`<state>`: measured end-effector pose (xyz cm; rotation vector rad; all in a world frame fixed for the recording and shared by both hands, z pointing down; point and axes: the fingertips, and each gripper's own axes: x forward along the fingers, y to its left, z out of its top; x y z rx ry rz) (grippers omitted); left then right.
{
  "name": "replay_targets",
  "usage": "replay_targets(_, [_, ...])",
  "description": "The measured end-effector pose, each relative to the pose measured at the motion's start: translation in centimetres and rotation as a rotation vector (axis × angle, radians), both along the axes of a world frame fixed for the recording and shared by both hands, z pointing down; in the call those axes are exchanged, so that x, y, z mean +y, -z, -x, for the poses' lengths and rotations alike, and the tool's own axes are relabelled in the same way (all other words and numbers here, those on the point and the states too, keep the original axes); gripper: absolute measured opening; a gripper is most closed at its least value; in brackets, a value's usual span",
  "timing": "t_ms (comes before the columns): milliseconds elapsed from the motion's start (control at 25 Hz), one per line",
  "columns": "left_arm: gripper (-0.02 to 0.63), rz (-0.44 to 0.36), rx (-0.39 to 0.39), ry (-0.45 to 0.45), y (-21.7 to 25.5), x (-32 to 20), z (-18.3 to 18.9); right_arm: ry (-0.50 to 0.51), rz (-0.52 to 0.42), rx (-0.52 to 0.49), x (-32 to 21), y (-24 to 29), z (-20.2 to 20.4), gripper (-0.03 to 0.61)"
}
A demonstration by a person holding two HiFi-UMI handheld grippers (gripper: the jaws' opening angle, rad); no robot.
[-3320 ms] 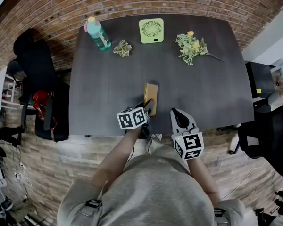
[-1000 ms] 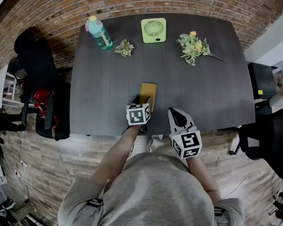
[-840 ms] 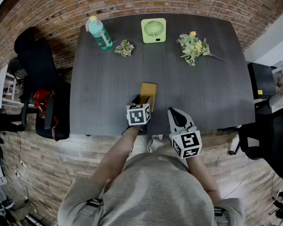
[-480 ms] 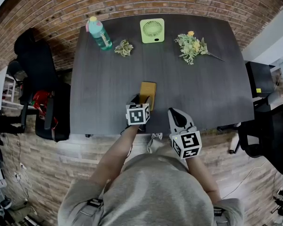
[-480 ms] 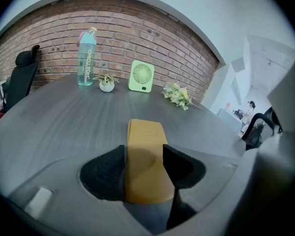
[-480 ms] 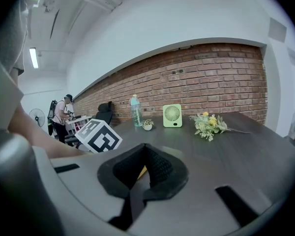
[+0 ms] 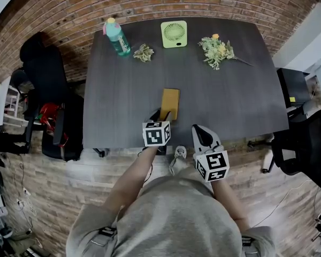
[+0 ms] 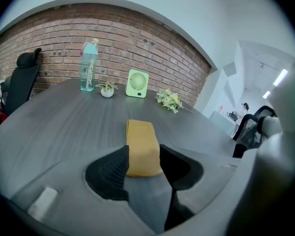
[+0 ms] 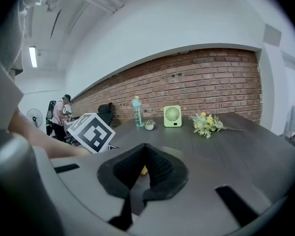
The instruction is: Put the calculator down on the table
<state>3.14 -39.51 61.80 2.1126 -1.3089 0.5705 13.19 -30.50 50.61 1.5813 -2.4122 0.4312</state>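
I see the flat yellow rectangular calculator (image 7: 169, 103) lying near the middle of the dark wood-grain table (image 7: 117, 90), its long axis pointing away from me. The left gripper (image 7: 161, 115) has just been narrowing its jaws. They stand apart around the calculator's near end without pressing it. The right gripper (image 7: 198, 131) is closed and empty.

On the dark table (image 7: 230, 100), a yellow calculator (image 7: 170, 103) is laid flat near the front edge; a bottle (image 7: 116, 36), small plant (image 7: 144, 52), fan (image 7: 174, 34) and flowers (image 7: 216, 45) are ranged along the far edge.

Calculator (image 7: 169, 104) on the table (image 7: 235, 100), near middle; bottle (image 7: 117, 38), plant (image 7: 144, 53), fan (image 7: 174, 34), flowers (image 7: 218, 50) behind it (left to right).
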Motion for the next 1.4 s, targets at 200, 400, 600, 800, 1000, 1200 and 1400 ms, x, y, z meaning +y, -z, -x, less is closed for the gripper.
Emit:
replay_targets(200, [0.149,-0.035,0.011,-0.004,1.4,2.6,1.3,-0.013,-0.012,-0.001,2.4,0.1,1.2,0.002])
replay_targets(400, [0.099,-0.069,0.03,0.003,3.0,5.2,3.0,-0.029,-0.024,-0.004,4.7,0.2,2.5,0.002])
replay_targets(600, [0.071,-0.091,0.054,-0.005,4.3,8.1,4.5,-0.039,-0.037,-0.003,7.4,0.4,3.9,0.002])
replay_targets(800, [0.055,-0.122,0.074,-0.017,5.8,11.4,5.8,-0.042,-0.04,0.006,10.5,0.5,4.9,0.002])
replay_targets(1000, [0.043,-0.159,0.08,-0.025,7.4,14.7,7.3,-0.035,-0.054,0.014,13.3,0.9,6.1,0.002])
replay_targets(1200, [0.037,-0.182,0.071,-0.046,8.6,18.3,8.8,-0.019,-0.063,0.017,15.8,1.1,7.7,0.002])
replay_targets(1400, [0.032,-0.186,0.085,-0.048,9.2,21.5,10.4,-0.005,-0.076,0.016,18.1,1.3,9.2,0.002])
